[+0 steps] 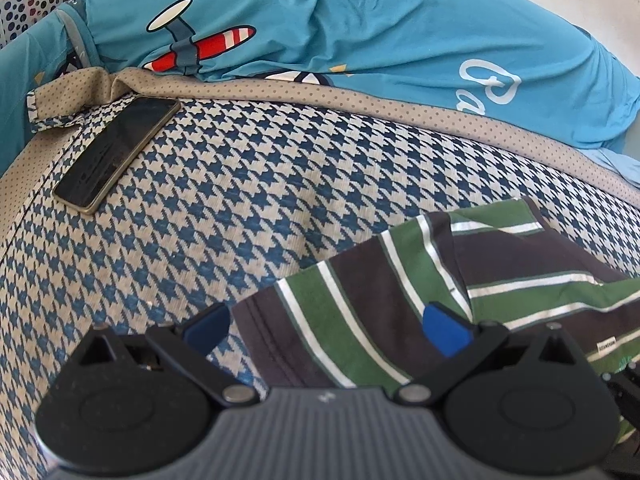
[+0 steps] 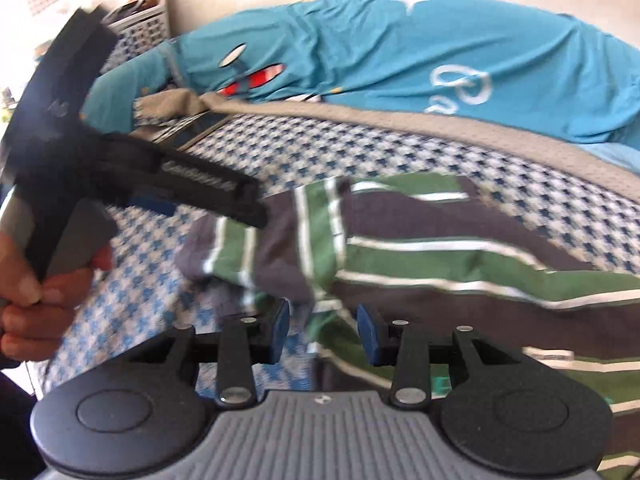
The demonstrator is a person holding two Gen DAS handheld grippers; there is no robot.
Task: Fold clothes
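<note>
Bed [image 1: 240, 184], houndstooth cover, carried everything. Blue quilt [image 1: 360, 20] bunched along the far side. Striped shirt [image 1: 500, 276], green/brown/white, lay rumpled on the near right of the bed, one sleeve flopped left toward the left gripper; not yet flat, so folding was judged barely started.

Phone [image 1: 116, 152] sat on the cover, far left, well apart from the shirt. Keep folds away from it.

Left gripper [image 1: 324, 328] stood wide open, holding nothing, with the sleeve end lying between its pads. Seen from the right wrist, it hovered over that same sleeve, a hand [image 2: 36, 292] on its handle.

Right gripper [image 2: 323, 332] was partly open over the near shirt edge; cloth sat in the gap, but the pads did not appear to be pressing it. View was blurred, so low confidence there.

To do this step well: spread first. Pinch a single layer at the sleeve end and at the hem, pull apart until the stripes run straight, then fold the sleeve in. Grabbing bunched layers would likely lock in the wrinkles.
</note>
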